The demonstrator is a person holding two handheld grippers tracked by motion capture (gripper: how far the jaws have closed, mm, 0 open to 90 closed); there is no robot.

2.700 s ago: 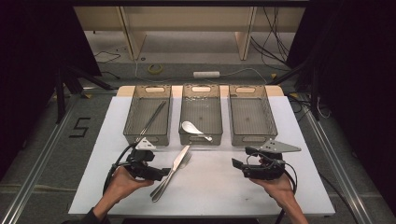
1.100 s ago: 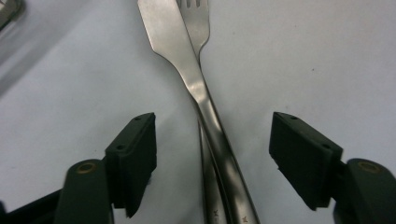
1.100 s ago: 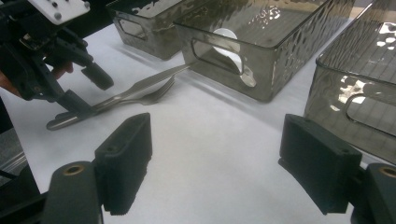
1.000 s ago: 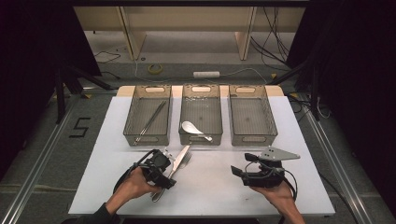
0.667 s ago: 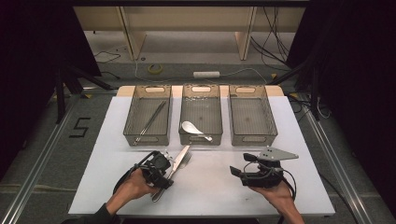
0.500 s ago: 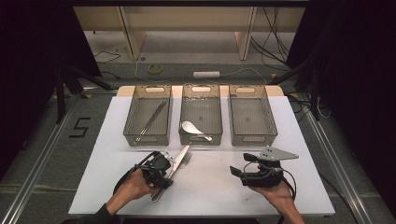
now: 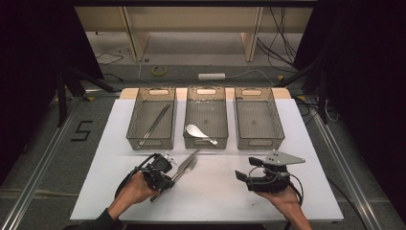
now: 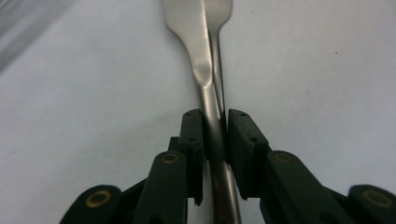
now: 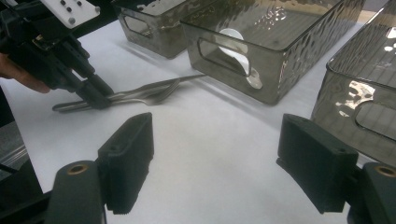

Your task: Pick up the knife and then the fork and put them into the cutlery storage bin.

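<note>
Left gripper (image 8: 215,140) jaws just closing, pinching knife (image 8: 205,88) handle beside fork (image 8: 219,9) on tabletop (image 7: 210,191), probably for sorting into bins. Right gripper (image 9: 215,163) wide, empty, waiting.

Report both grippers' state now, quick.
Left gripper: jaws have just been closing, now shut on the knife handle, fork alongside.
Right gripper: open, holding nothing.

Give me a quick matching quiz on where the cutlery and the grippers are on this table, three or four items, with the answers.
1. spoon
2. chopsticks
3. knife
4. right gripper

A. left bin
B. open above bare table
C. middle bin
D. between the left gripper fingers, beside the fork

Pairs: 1-C, 2-A, 3-D, 4-B
</note>
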